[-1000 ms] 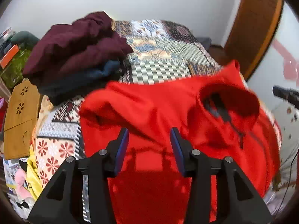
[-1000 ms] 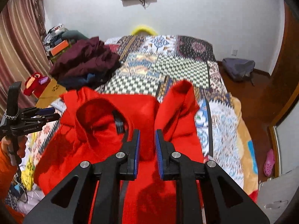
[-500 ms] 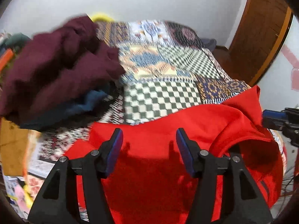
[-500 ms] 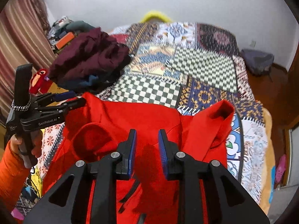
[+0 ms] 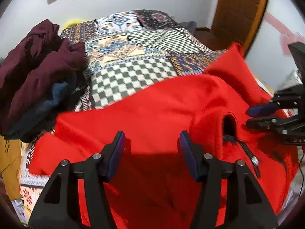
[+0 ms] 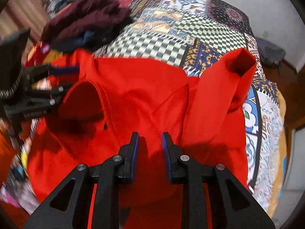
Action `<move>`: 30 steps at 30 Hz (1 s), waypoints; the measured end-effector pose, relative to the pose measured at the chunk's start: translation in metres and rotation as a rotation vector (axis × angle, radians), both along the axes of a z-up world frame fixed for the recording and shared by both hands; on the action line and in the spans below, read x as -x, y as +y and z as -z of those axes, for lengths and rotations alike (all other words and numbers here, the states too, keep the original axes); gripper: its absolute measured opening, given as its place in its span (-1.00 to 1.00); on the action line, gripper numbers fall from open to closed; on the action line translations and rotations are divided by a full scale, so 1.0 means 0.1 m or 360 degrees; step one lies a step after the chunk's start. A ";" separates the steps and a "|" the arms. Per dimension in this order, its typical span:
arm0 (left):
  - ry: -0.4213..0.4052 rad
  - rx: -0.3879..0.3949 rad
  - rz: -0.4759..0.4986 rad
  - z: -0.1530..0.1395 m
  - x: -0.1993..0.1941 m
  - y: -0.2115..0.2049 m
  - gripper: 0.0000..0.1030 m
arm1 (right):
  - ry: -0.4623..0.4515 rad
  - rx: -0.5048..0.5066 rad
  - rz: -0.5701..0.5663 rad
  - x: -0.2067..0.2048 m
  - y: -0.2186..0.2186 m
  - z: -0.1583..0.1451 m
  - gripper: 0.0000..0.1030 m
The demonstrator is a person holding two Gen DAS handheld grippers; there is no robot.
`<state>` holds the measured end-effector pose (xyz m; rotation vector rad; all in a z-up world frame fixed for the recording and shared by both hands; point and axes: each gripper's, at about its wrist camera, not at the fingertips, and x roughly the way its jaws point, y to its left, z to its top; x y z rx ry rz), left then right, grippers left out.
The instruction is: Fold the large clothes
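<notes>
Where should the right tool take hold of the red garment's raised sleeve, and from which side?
Probably near the open cuff of the sleeve, coming from above on the right tool's right. The sleeve lies on top of the red garment with its cuff raised and free.

Two tools [image 5: 152, 143] [image 6: 149, 143], one red garment [image 5: 162, 105] (plus one clothes pile [image 5: 34, 72]).

Little can be read. On the body of the right gripper [image 5: 249, 117], at the right edge of the left wrist view, the letters "DAS" are made out. White lettering on the left gripper [image 6: 65, 78] is blurred beyond reading.
</notes>
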<state>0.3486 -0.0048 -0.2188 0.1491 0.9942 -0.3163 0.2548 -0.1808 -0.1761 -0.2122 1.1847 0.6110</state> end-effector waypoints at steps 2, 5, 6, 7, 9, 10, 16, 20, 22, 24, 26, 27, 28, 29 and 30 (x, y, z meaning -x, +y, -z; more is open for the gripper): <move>0.0035 0.0041 0.0033 0.02 0.14 -0.02 0.13 | 0.0006 0.0006 -0.0037 0.11 -0.03 0.02 -0.57; 0.0106 0.0059 0.0086 0.12 0.35 -0.08 0.13 | -0.0021 -0.0015 -0.0032 0.23 -0.08 0.01 -0.50; 0.0102 0.0021 0.0098 0.15 0.40 -0.12 0.13 | -0.0029 -0.0023 -0.0025 0.25 -0.10 0.00 -0.48; 0.0088 -0.0064 0.0114 0.21 0.49 -0.17 0.13 | -0.0037 -0.0032 -0.0014 0.28 -0.12 -0.02 -0.47; 0.0084 -0.0161 0.0131 0.31 0.62 -0.22 0.13 | -0.0050 -0.0036 0.0007 0.32 -0.14 -0.03 -0.46; 0.0085 -0.0198 0.0136 0.36 0.68 -0.24 0.13 | -0.0064 -0.0034 0.0007 0.36 -0.15 -0.04 -0.46; 0.0059 -0.0123 -0.0018 0.42 0.92 -0.01 0.20 | -0.0115 -0.0038 0.0030 0.46 -0.18 -0.05 -0.46; 0.0097 -0.0047 -0.0119 0.38 1.02 0.20 0.28 | -0.0116 -0.0050 0.0072 0.45 -0.22 -0.12 -0.46; 0.0103 -0.0064 -0.0154 0.33 1.06 0.29 0.28 | -0.0145 -0.0051 0.0087 0.46 -0.23 -0.19 -0.46; 0.0047 -0.0107 -0.0234 0.22 1.10 0.42 0.28 | -0.0207 -0.0040 0.0111 0.44 -0.25 -0.28 -0.45; 0.0012 -0.0069 -0.0304 0.12 1.09 0.58 0.28 | -0.0278 -0.0024 0.0153 0.38 -0.27 -0.38 -0.45; -0.0009 -0.0034 -0.0358 0.04 1.08 0.68 0.28 | -0.0296 -0.0022 0.0168 0.36 -0.28 -0.40 -0.44; -0.0025 -0.0013 -0.0397 -0.01 1.06 0.75 0.28 | -0.0324 -0.0024 0.0199 0.31 -0.29 -0.44 -0.44; -0.0048 0.0013 -0.0449 -0.08 1.03 0.84 0.28 | -0.0343 -0.0023 0.0225 0.27 -0.31 -0.46 -0.43; -0.0066 0.0039 -0.0492 -0.13 1.00 0.93 0.28 | -0.0363 -0.0022 0.0264 0.19 -0.32 -0.48 -0.43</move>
